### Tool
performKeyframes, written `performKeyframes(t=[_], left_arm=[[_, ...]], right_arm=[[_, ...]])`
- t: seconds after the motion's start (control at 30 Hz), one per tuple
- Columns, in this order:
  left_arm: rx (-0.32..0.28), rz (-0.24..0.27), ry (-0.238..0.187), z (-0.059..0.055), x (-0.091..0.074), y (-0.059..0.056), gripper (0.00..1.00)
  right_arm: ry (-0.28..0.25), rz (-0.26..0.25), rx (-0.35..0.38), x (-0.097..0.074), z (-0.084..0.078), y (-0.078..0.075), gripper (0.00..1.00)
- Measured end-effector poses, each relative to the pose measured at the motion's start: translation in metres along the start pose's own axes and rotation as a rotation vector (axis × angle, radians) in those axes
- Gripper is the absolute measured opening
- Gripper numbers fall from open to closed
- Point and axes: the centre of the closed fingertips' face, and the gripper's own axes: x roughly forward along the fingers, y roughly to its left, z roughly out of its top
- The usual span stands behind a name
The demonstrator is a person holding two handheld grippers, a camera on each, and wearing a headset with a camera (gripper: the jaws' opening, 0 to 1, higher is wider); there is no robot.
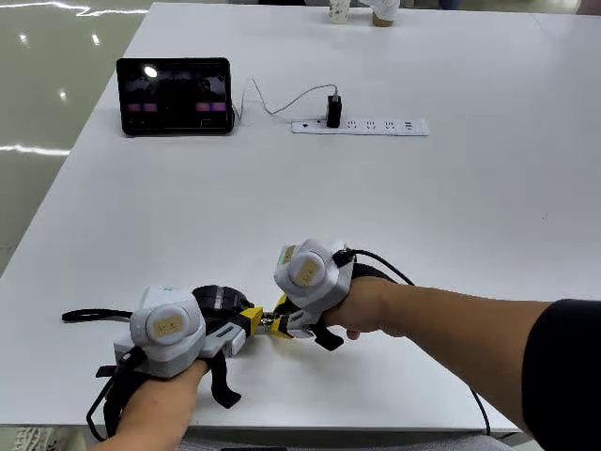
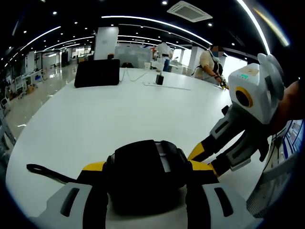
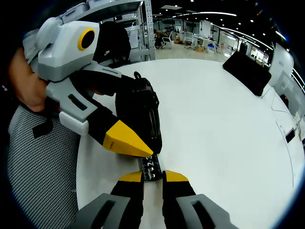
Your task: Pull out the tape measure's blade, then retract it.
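tape measure (image 2: 145, 176): just one, black, at the near edge of the table (image 1: 394, 197), clamped between the left gripper (image 2: 147, 167) jaws
blade (image 3: 151, 166): one short bit out, pinched tight by the right gripper (image 3: 152, 177)
grippers: two, tips just beside each other
further back: one tablet (image 1: 175, 96), one power strip (image 1: 360, 126)

Tape measure (image 3: 138, 109) case black; blade (image 3: 150, 166) looks black with white numerals, blurry. Left gripper (image 2: 147, 168) and right gripper (image 3: 152, 177): pale grey bodies, black jaws, yellow tips. Table (image 1: 376, 188) white; tablet (image 1: 175, 96) black; power strip (image 1: 362, 125) white.
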Motion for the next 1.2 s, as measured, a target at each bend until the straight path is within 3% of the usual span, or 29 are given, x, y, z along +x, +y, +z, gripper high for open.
performKeyframes(t=[1.2], left_arm=[[-0.006,-0.004,0.000,0.000,-0.001,-0.001,0.61]], right_arm=[[-0.039,0.015,0.021,0.007,0.012,0.003,0.11]])
